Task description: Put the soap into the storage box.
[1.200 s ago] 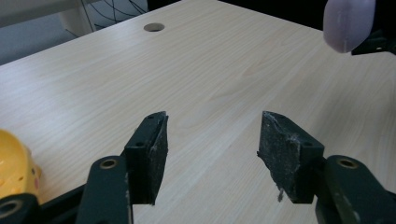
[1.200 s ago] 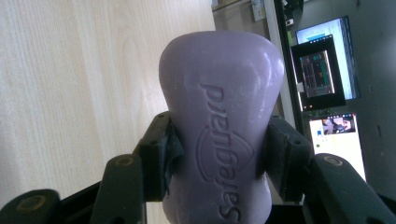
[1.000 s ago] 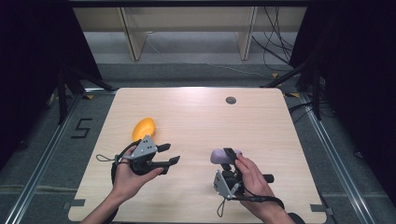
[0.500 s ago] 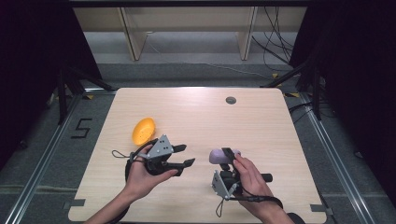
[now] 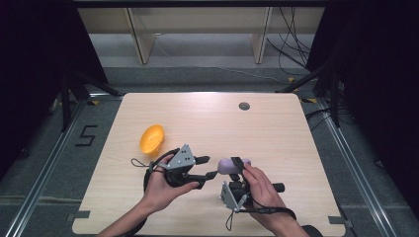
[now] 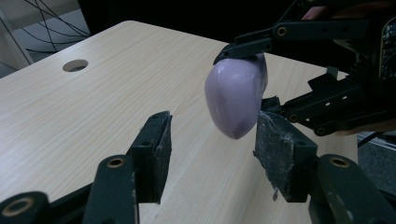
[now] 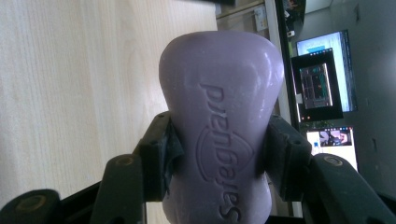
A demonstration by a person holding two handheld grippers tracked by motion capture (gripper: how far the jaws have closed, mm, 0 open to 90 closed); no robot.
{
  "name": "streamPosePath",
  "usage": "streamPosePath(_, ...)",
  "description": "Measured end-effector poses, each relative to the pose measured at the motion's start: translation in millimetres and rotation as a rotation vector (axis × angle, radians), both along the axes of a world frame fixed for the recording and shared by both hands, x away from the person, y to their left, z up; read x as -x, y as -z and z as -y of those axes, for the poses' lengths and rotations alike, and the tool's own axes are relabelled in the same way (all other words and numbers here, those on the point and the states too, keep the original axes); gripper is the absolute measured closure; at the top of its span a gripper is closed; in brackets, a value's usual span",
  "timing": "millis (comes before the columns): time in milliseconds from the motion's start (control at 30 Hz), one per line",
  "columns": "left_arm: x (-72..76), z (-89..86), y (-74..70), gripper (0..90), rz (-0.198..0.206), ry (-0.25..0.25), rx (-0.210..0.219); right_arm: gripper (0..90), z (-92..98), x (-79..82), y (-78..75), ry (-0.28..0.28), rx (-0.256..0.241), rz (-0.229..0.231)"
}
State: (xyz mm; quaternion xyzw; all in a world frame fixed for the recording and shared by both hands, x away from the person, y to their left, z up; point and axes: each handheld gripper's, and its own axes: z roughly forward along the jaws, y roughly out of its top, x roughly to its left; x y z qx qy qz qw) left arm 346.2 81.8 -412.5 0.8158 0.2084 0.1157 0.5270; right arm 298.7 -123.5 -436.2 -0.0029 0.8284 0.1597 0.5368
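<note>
The left gripper point(image 5: 211, 167) is spread wide, facing the clamped right gripper point(image 5: 238, 167), both hand-held.

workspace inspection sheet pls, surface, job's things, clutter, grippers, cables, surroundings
surface: light wooden table, with a round hole near its far edge
job's things: purple soap bar with raised lettering, held off the table; orange bowl lying tilted at the table's left
clutter: nothing seen
grippers: right gripper shut on the soap bar's narrow middle; left gripper open, jaws either side of the bar's free end, contact not clear
cables: one black cable loops from the left gripper; more on the floor beyond the table
surroundings: dark room, wooden frame legs behind the table, lit monitors in the right gripper view
</note>
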Motion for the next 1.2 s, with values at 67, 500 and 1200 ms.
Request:
streamPosePath(67,-0.5,2.5,0.3,46.3,-0.001,0.004,-0.005,50.1,-1.1,1.2,1.4,0.012,-0.015,-0.009)
streamPosePath(500,-4.5,14.5,3.6,48.2,-0.045,0.039,0.033,50.1,-3.9,1.7,1.3,-0.023,0.012,0.008)
streamPosePath(1200,-8.2,23.1,6.6,51.5,-0.07,0.059,0.033,50.1,-7.2,4.9,1.9,-0.043,0.012,0.022)
